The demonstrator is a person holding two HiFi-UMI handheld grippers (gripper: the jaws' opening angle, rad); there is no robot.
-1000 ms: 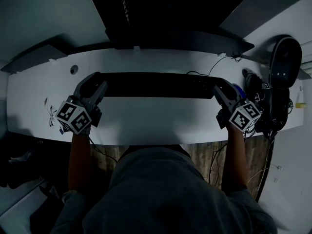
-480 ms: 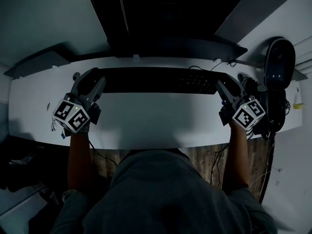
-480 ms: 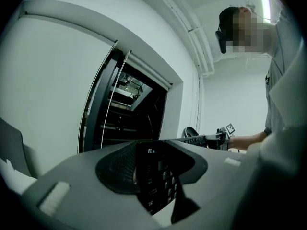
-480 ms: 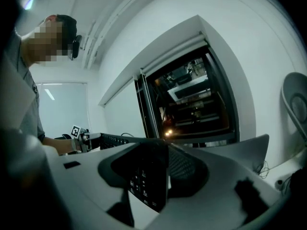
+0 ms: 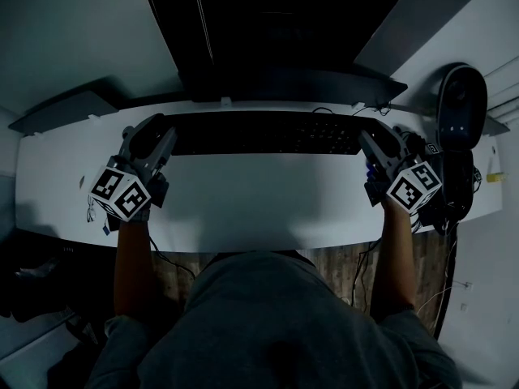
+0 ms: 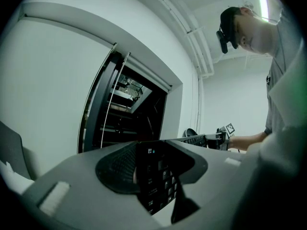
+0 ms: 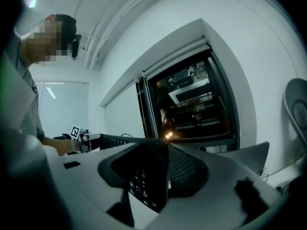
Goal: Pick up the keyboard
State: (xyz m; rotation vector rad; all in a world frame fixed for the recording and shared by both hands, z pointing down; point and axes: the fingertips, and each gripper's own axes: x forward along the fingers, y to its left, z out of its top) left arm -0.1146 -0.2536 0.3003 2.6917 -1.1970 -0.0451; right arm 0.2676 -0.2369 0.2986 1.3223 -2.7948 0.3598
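Observation:
A long black keyboard (image 5: 268,134) hangs level above the white desk (image 5: 259,205), held at its two short ends. My left gripper (image 5: 159,138) is shut on the left end, and my right gripper (image 5: 371,146) is shut on the right end. In the left gripper view the keyboard's end (image 6: 156,176) with its keys sits clamped between the jaws, and the far gripper (image 6: 221,137) shows at the other end. The right gripper view shows the same from the opposite side: the keyboard's end (image 7: 146,176) is pinched between the jaws.
A dark open rack (image 5: 276,31) stands behind the desk. A black oval device on a stand (image 5: 460,104) and a tangle of cables (image 5: 444,186) sit at the desk's right end. A small hole (image 5: 127,126) marks the desk's left rear.
Both grippers have risen together with the keyboard, which now hangs higher above the desk and shows farther up in the head view.

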